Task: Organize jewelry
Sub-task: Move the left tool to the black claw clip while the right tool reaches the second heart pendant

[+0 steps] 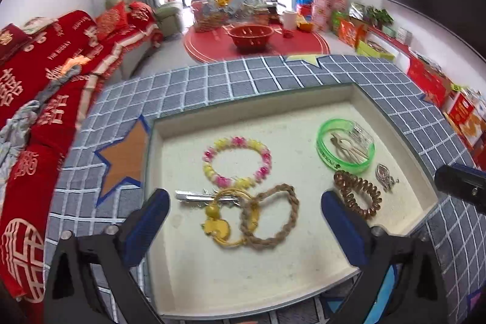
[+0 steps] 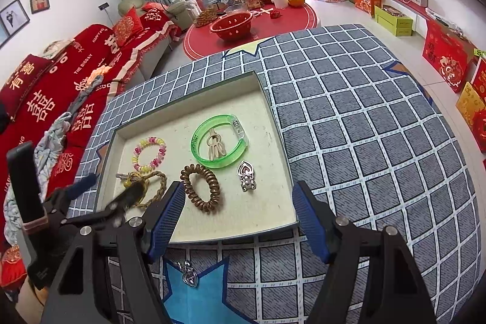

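jewelry is being gathered into a shallow cream tray (image 1: 303, 257) on a checked blue-grey cloth (image 2: 349, 117).

the left gripper (image 1: 243, 220) is being held released, its jaws standing wide and empty over a gold keyring charm (image 1: 217, 225), a braided rope bracelet (image 1: 275, 214) and a silver hair clip (image 1: 194, 197) lying overlapped in the tray. the right gripper (image 2: 238, 217) is likewise being held apart and empty above a brown coil hair tie (image 2: 200, 187) and a heart pendant (image 2: 247, 175). a green bangle (image 2: 218, 141) and a beaded bracelet (image 2: 150, 154) are also being kept in the tray. one silver heart charm (image 2: 189, 277) is lying outside, on a blue star just before the tray's near edge; judging by this, it is being left for last, and a low, narrow pinch by the right gripper is being called for.
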{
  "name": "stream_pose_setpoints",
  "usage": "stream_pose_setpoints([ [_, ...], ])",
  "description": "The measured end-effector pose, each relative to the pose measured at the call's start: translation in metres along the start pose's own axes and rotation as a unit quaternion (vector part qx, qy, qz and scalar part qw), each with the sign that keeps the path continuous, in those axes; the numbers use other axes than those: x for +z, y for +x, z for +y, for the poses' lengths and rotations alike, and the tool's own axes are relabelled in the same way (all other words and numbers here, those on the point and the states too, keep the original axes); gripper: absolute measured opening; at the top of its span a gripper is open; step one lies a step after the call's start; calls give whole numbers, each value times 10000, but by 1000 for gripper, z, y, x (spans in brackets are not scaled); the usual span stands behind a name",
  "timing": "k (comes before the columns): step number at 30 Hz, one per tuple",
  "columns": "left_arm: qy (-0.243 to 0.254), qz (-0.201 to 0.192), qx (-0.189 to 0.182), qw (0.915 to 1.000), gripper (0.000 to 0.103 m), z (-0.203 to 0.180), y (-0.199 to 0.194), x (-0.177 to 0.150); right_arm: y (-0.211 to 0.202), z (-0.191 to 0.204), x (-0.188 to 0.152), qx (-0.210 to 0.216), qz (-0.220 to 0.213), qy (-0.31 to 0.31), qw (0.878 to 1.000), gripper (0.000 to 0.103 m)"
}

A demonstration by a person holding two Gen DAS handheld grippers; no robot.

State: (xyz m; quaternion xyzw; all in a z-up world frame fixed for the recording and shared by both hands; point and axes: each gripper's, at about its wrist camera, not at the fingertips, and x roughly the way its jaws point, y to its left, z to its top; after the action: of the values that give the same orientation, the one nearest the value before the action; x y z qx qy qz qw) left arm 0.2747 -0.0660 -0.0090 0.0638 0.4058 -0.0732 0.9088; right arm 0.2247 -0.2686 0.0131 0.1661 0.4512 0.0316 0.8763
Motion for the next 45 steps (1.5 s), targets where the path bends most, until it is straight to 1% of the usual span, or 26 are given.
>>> stream_pose_setpoints([
  [3, 33, -23, -63, 10000, 103, 2, -5, 7, 1, 0, -1, -10, 18, -3, 10000, 76],
  [5, 29, -65, -19, 10000, 103, 5, -7, 8, 1, 0, -2, 21, 33, 6, 10000, 76],
  [7, 25, -85, -13, 10000, 103, 7, -10, 7, -1, 2, -3, 74, 23, -7, 10000, 87],
  [9, 38, -94, -43, 9999, 103, 8, -12, 5, -5, 4, -4, 149, -56, -26, 9999, 88],
  [10, 35, -113, -59, 9999, 103, 9, -14, 3, -5, 4, -4, 182, -59, -28, 9998, 99],
  [11, 20, -124, -74, 9999, 103, 11, -15, 2, -6, 5, -4, 214, -64, -23, 9997, 102],
  [13, -31, -117, -129, 9998, 103, 11, -18, -3, -10, 5, -6, 287, -208, 22, 9994, 103],
  [15, -55, -68, -184, 9998, 103, 14, -20, -6, -14, 5, -6, 339, -259, 60, 9991, 103],
  [16, -44, -34, -272, 9996, 103, 15, -22, -8, -15, 5, -7, 353, -249, 66, 9990, 103],
  [20, -58, -53, -246, 9997, 103, 18, -35, -18, -19, 6, -12, 317, -161, 37, 9994, 103],
  [26, -74, -15, -390, 9992, 103, 22, -56, -41, -22, 3, -23, 310, 68, 38, 9995, 103],
  [31, -198, 190, -541, 9982, 103, 24, -64, -64, -25, 5, -42, 133, 154, -109, 9997, 103],
  [36, -275, 308, -646, 9971, 103, 22, -72, -85, -28, 2, -63, 78, 277, -79, 9996, 103],
  [39, -186, 367, -622, 9972, 103, 16, -77, -96, -29, 0, -77, 23, 359, -43, 9993, 103],
  [45, -22, 423, -669, 9969, 103, 3, -90, -115, -28, -2, -98, 63, 490, 35, 9988, 103],
])
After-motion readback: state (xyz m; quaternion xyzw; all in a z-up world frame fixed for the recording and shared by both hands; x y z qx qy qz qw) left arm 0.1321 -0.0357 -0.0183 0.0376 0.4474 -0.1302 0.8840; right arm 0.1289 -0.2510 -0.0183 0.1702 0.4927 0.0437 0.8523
